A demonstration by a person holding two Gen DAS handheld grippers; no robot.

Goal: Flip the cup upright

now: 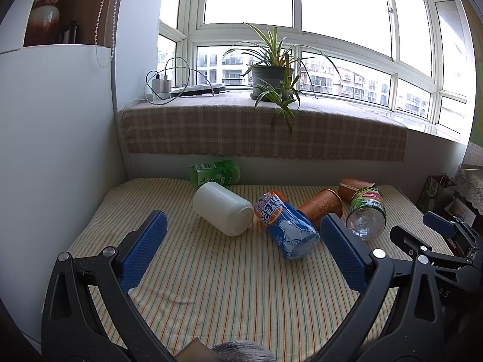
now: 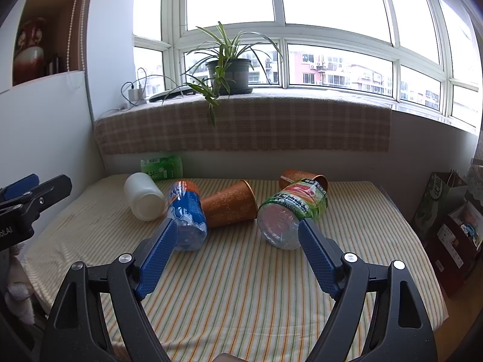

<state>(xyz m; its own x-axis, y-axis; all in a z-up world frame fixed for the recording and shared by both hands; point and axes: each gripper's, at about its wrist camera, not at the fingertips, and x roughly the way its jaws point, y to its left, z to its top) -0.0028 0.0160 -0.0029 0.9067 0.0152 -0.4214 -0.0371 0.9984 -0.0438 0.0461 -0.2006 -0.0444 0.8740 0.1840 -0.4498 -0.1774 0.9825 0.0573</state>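
Observation:
Several cups lie on their sides on the striped cloth (image 1: 211,286). A white cup (image 1: 222,208) lies left, also in the right wrist view (image 2: 143,196). A blue Arctic Ocean cup (image 1: 286,227) (image 2: 187,214), an orange cup (image 1: 321,206) (image 2: 229,206), a second orange cup (image 1: 353,185) (image 2: 297,178), a clear cup with a green label (image 1: 366,214) (image 2: 289,214) and a green cup (image 1: 215,173) (image 2: 163,167) lie nearby. My left gripper (image 1: 243,239) is open and empty, short of the white and blue cups. My right gripper (image 2: 238,238) is open and empty, just before the orange cup.
A sill with a checked cloth (image 1: 262,129) and a potted plant (image 1: 271,75) runs behind the table. A white panel (image 1: 54,138) stands at the left. Bags and boxes (image 2: 449,208) stand to the right of the table.

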